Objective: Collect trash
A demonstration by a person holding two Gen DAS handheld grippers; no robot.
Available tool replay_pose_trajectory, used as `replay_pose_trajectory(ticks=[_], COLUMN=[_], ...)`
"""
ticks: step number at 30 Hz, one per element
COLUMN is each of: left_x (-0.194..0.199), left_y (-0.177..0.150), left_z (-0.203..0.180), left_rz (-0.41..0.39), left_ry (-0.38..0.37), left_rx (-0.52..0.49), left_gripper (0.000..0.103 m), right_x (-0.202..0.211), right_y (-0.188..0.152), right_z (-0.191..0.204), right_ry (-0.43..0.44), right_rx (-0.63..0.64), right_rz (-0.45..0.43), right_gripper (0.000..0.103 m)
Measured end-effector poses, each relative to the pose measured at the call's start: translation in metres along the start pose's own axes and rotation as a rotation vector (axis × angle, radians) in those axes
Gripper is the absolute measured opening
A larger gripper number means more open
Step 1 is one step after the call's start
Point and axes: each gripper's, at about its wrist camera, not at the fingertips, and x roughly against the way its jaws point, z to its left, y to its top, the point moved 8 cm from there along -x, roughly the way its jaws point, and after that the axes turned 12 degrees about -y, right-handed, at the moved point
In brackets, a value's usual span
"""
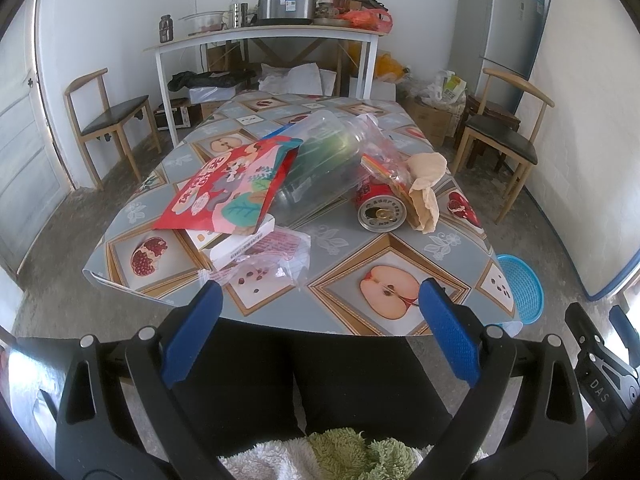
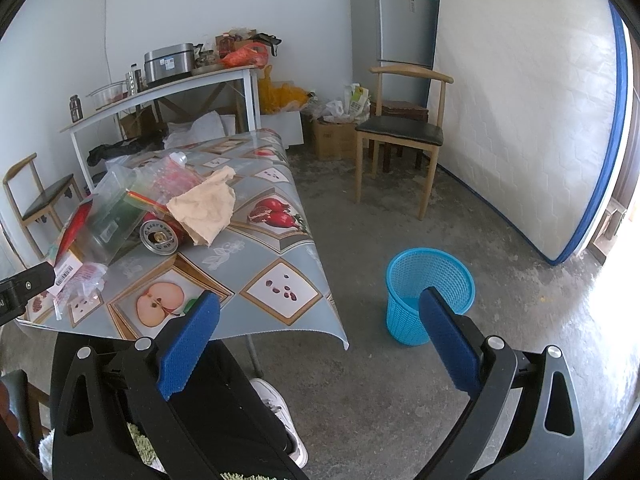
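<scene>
Trash lies piled on the fruit-print table [image 1: 348,256]: a red snack bag [image 1: 232,190], a clear plastic jar [image 1: 320,160] on its side, a red can [image 1: 380,204], a crumpled tan paper [image 1: 426,184], a white carton [image 1: 256,244] and a clear wrapper [image 1: 260,272]. My left gripper [image 1: 320,300] hangs open just short of the table's near edge, with nothing between its blue pads. The right gripper [image 2: 320,312] is also open and empty, held over the floor right of the table. A blue mesh waste basket [image 2: 428,296] stands on the floor behind the right fingertip [image 2: 448,340]. The can [image 2: 160,236] and tan paper [image 2: 204,208] show in the right wrist view too.
A person's dark-trousered legs [image 1: 304,380] sit under the table's near edge, one white shoe [image 2: 280,412] on the floor. Wooden chairs [image 2: 400,128] stand at both sides. A white side table [image 1: 264,40] with kitchenware, a fridge [image 2: 392,24] and an upright mattress [image 2: 520,100] line the walls.
</scene>
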Motion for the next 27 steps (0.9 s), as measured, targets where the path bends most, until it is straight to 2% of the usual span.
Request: replay_pose_trajectory(ticks=[27], left_x=[0.0001], left_y=[-0.0007], left_z=[-0.0004], left_rz=[0.005], left_ry=[-0.001], left_rx=[0.003], left_gripper=[0.094], right_x=[-0.0011], right_y=[-0.0012], right_z=[0.0026], right_ry=[0.002], right_rx=[-0.001], right_rz=[0.001], right_gripper=[0.097])
